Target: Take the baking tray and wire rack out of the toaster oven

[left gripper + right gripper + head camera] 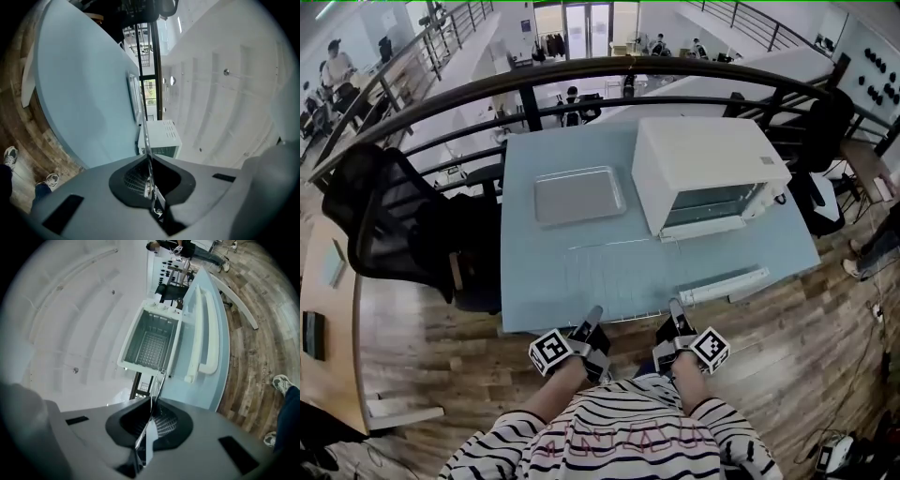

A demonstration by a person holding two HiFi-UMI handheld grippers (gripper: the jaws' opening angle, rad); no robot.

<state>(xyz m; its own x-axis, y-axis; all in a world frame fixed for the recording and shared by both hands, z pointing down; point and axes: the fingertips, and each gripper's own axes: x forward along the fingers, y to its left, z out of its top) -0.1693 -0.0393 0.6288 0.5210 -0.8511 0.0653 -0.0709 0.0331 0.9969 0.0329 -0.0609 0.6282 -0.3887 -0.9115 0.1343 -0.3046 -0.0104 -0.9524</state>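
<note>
A thin wire rack (614, 272) hangs level over the front of the light blue table (525, 291), reaching from the white toaster oven (703, 169) to the table's near edge. My left gripper (593, 315) and right gripper (675, 309) are each shut on the rack's near rim. In the left gripper view the rack (143, 123) runs edge-on out of the shut left gripper (149, 160). The rack (158, 384) leaves the shut right gripper (152, 401) the same way, toward the open oven (152, 341). The silver baking tray (579, 195) lies flat on the table, left of the oven.
The oven's door is folded down, and its white handle (727, 284) lies near the table's front right edge. A black office chair (403, 230) stands at the table's left. A dark railing (581, 80) runs behind the table. Wooden floor lies around it.
</note>
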